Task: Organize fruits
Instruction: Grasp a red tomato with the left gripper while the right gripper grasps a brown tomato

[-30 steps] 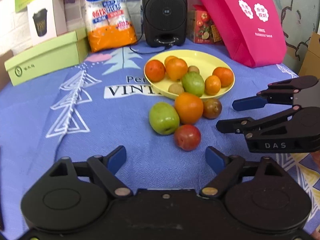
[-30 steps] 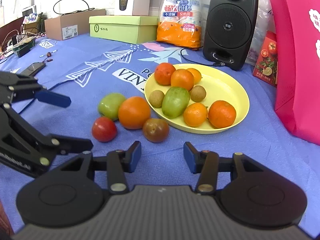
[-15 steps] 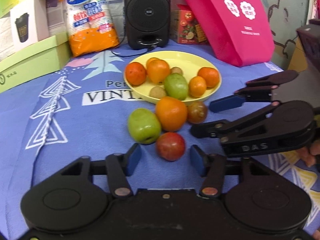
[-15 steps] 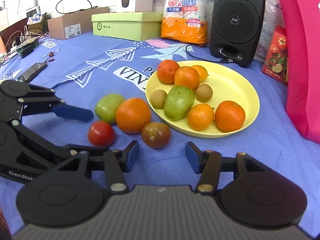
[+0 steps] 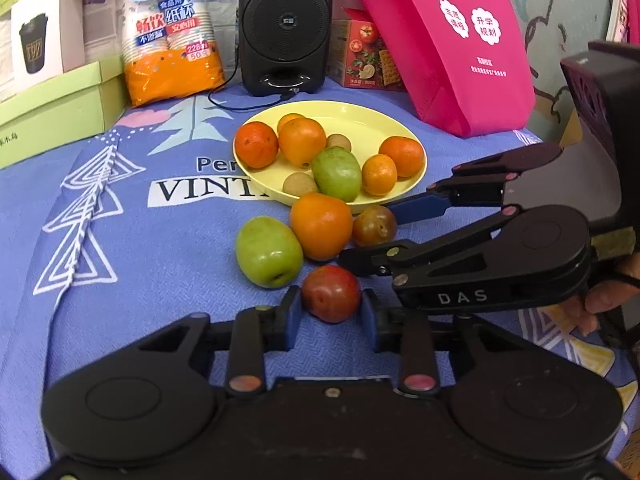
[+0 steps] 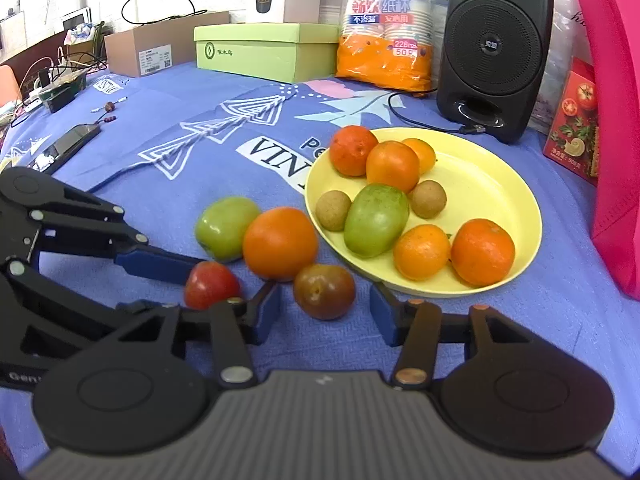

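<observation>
Your left gripper (image 5: pixel 330 314) sits low on the blue tablecloth (image 5: pixel 168 240) with its fingers apart, one blue pad on each side of the red tomato (image 5: pixel 331 293); the pads lie just beside the fruit, and you cannot tell from either view whether they touch it. Your right gripper (image 6: pixel 325 314) also has its fingers spread, and the dark reddish-brown tomato (image 6: pixel 324 291) lies between its tips without contact. Count four fruits loose on the cloth: the red tomato nearest, the dark tomato to its right, one large orange fruit (image 5: pixel 321 226) touching the near rim of the plate, and one green fruit (image 5: pixel 269 251) just left of that orange one. The yellow plate (image 6: pixel 492 184) lies beyond them and holds eight fruits: five orange ones, one green one (image 6: pixel 376 220) and two small brown round ones (image 6: pixel 333 210). Along the far edge you have one black speaker (image 5: pixel 286 26), one orange-bottomed pack of paper cups (image 5: pixel 170 36), one green box (image 6: pixel 266 50), one white box printed with a cup (image 5: pixel 44 46), one red carton printed with tomatoes (image 5: pixel 366 56) and one pink bag (image 5: pixel 452 40) at far right. One phone (image 6: pixel 74 140) lies at far left on the cloth.
</observation>
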Tool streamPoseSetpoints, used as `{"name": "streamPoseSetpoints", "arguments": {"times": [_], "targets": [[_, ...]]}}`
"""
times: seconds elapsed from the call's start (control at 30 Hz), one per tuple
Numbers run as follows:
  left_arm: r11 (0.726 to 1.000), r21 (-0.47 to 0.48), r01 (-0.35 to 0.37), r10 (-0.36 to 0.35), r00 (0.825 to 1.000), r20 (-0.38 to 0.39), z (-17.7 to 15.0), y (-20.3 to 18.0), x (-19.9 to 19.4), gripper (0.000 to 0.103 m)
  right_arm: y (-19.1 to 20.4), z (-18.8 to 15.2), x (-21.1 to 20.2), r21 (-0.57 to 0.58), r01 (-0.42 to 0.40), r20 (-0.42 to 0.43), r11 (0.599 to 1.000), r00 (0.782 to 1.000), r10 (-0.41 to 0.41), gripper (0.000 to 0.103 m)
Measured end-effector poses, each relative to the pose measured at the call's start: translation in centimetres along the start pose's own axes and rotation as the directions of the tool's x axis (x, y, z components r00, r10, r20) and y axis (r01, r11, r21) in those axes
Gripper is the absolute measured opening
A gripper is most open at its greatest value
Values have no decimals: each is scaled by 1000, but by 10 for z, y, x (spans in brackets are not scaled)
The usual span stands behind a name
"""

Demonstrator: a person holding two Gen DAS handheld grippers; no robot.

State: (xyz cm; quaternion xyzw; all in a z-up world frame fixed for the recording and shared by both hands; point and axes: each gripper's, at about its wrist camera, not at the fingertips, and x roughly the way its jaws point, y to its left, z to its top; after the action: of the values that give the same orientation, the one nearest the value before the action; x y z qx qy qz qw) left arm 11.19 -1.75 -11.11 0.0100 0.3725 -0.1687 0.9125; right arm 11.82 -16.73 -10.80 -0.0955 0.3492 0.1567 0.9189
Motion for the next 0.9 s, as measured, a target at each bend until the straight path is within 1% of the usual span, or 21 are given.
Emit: {"name": "streamPoseSetpoints", "arguments": {"times": [0.07,0.17,0.3,0.57,0.9], "targets": [[1000,0,-1,1,1000,-1,0,0,-1,31,0,0,0,0,-1,1,1000,1000,1,45],[1000,3,-3,3,1000,-1,-1,-1,-2,31,2,1,0,-7,-6,2,1000,1000,6,36],[1000,3,-3,3,1000,0,-2,-3,-4,30,4,2,-1,-13,2,-1,1000,1000,-2,32],[1000,-8,-14,14,1000,7,-5,-2,-15,30,5,-1,-8,5,16,0,1000,1000,-16,31],[999,-24,-39,39,999,23,-6,3,-35,30,8,-17,-33,30,46,6,998,999,-46,31]]}}
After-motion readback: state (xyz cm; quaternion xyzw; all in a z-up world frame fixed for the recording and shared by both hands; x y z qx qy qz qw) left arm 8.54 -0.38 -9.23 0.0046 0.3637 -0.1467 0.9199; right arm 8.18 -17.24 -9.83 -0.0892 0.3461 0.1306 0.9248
